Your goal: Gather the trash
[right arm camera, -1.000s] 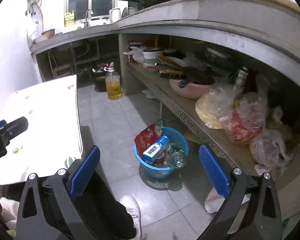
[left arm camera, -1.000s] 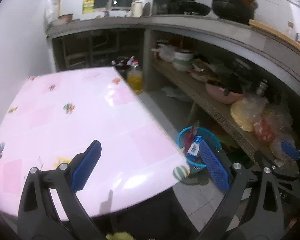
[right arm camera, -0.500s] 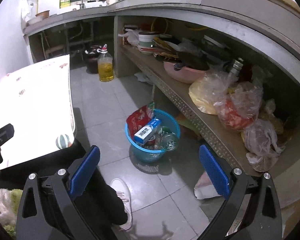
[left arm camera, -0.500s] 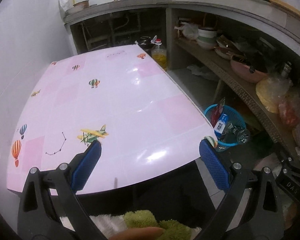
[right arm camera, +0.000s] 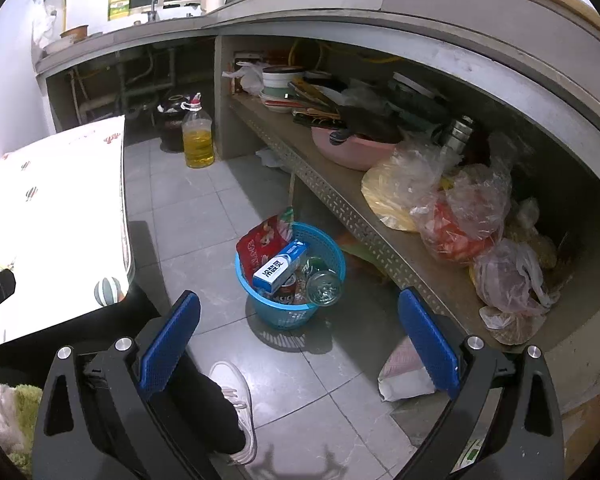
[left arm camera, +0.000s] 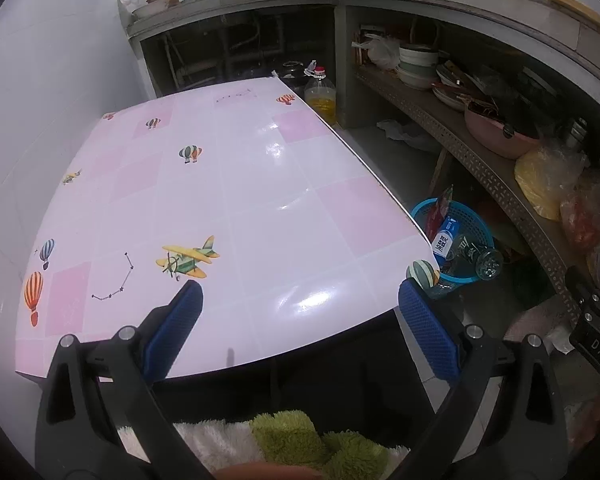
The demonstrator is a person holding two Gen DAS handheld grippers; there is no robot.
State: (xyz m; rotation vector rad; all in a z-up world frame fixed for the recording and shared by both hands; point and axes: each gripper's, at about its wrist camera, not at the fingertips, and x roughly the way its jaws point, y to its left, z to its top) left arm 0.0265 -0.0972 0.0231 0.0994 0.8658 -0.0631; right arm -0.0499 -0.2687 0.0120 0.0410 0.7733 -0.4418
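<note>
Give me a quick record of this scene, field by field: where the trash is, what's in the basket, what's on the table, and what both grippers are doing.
trash container: blue basket on the floor tiles, between the table and the low shelf
basket contents: red snack bag, blue and white carton, clear bottle, a can partly hidden
table: pink patterned top, nothing lying on it in the left wrist view
left gripper: open, empty, above the table's near edge
right gripper: open, empty, pointing toward the basket
floor nearby: oil bottle, upright
</note>
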